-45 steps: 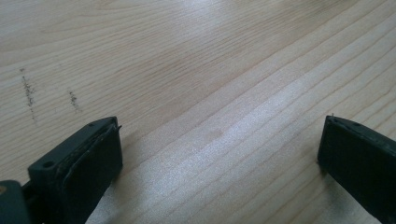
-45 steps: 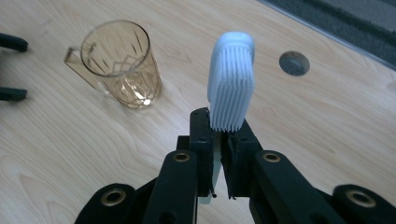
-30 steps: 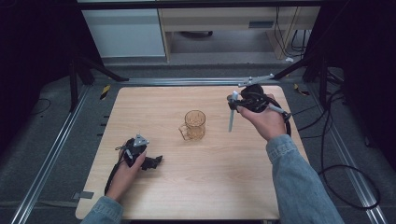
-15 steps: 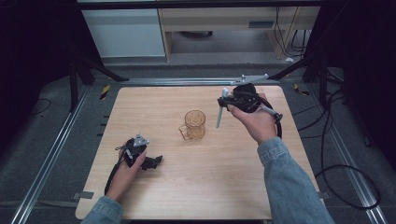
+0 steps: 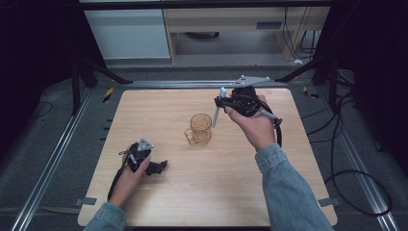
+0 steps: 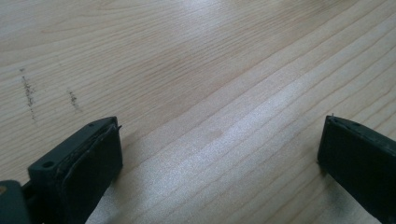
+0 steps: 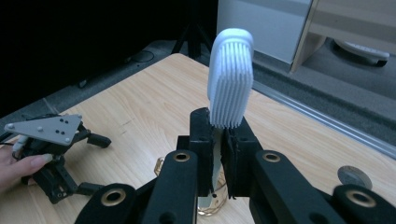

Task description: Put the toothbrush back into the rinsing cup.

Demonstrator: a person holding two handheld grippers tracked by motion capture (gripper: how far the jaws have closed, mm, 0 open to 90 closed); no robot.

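An amber ribbed glass mug point(image 5: 200, 128) stands mid-table on the pale wooden table point(image 5: 288, 159). The right gripper point(image 7: 218, 140) clamps a white ribbed-handled utensil point(image 7: 230, 77) above it; the left gripper point(image 6: 219, 149) rests gaping wide, empty.

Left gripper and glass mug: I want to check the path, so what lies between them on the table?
Nothing: in the high view, bare wooden table separates the left gripper from the glass mug.

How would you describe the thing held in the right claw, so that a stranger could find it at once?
Start at the light wooden table and find the amber see-through glass mug near its middle. Just right of the mug, the right claw is shut on a slim pale grey-white toothbrush, handle hanging down towards the mug. Its ribbed white bristle head sets it apart.
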